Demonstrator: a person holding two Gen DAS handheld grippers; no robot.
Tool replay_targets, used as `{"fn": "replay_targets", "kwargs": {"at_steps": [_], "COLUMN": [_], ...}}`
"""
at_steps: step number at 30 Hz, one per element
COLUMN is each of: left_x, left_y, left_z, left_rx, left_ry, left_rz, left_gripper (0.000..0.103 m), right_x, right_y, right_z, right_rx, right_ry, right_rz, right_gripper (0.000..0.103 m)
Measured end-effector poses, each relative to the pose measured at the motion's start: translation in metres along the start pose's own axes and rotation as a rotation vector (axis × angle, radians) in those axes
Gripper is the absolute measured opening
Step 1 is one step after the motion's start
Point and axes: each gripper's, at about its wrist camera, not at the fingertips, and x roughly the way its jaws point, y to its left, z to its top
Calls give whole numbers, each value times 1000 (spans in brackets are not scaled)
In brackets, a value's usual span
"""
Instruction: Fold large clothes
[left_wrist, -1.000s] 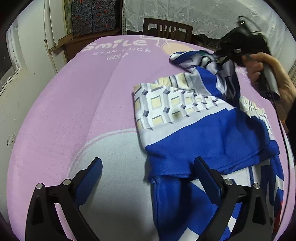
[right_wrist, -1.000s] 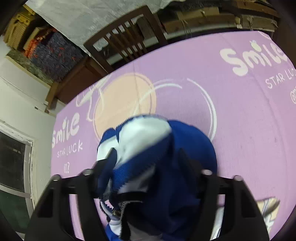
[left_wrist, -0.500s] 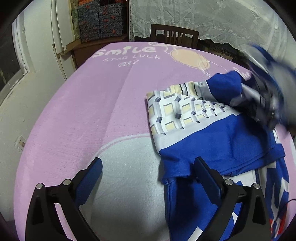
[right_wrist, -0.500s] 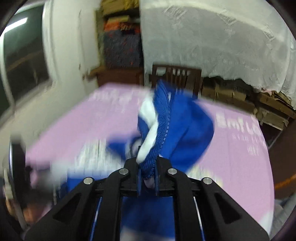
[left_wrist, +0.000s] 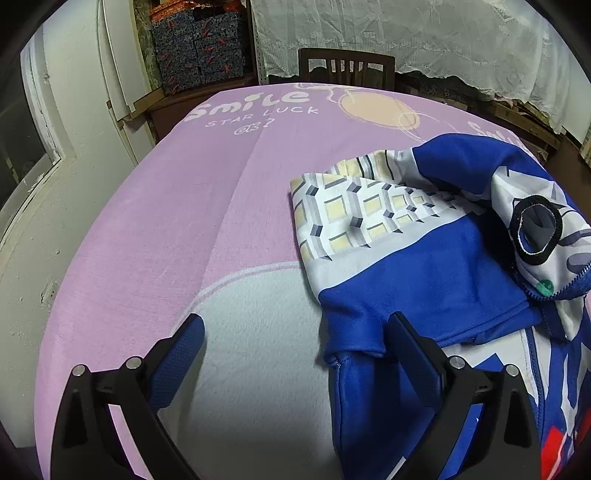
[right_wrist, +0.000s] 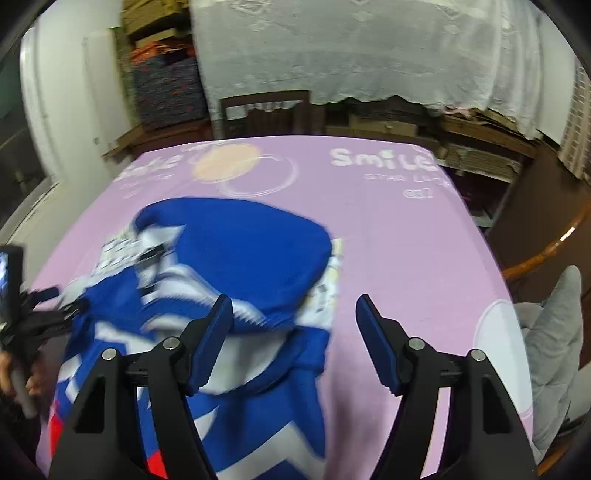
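On table: pink fleece blanket (left_wrist: 155, 229) with white "Smile STAR LUCK" lettering covers the whole top.
Garment: blue, white and grey zip-up hooded jacket (left_wrist: 436, 273) lies on the blanket's right half in the left wrist view, partly folded; a sleeve with yellow-and-grey cube print is laid across the blue body, and the hood is bunched on top at the right.
Left gripper (left_wrist: 295, 354): jaws wide apart, gripping nothing; right finger sits over the jacket's blue edge, left finger over bare blanket.
Right gripper (right_wrist: 295, 332): jaws have just been opening, now well apart, nothing between the pads (jacket lies below and left of them, blurred).
Background: dark wooden slat-back chair (left_wrist: 345, 68) behind the table's far edge, white lace curtain (right_wrist: 369, 48) above it.
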Motion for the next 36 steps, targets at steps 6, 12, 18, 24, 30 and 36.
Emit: {"fn": "replay_targets", "kwargs": {"at_steps": [6,12,18,24,30,36], "left_x": [0,-1,-1,-7,-11,-17], "left_y": [-2,-2,0,12,19,8], "left_z": [1,1,2,5,8,4], "left_rx": [13,14,9,-21,-35,17], "left_ry": [-6,-8,-10,-40,-65,-111], "left_rz": [8,8,12,52,88,119], "left_gripper": [100,100,100,100,100,100], "right_x": [32,72,52,-21,-41,29], "right_y": [-50,-36,10,64,63,72], "right_z": [1,-4,4,12,-56,-119], "right_rx": [344,379,239,207,343,389], "right_ry": [72,200,180,83,87,346], "right_rz": [166,222,214,442,499,517], "right_gripper": [77,65,13,11,11,13]}}
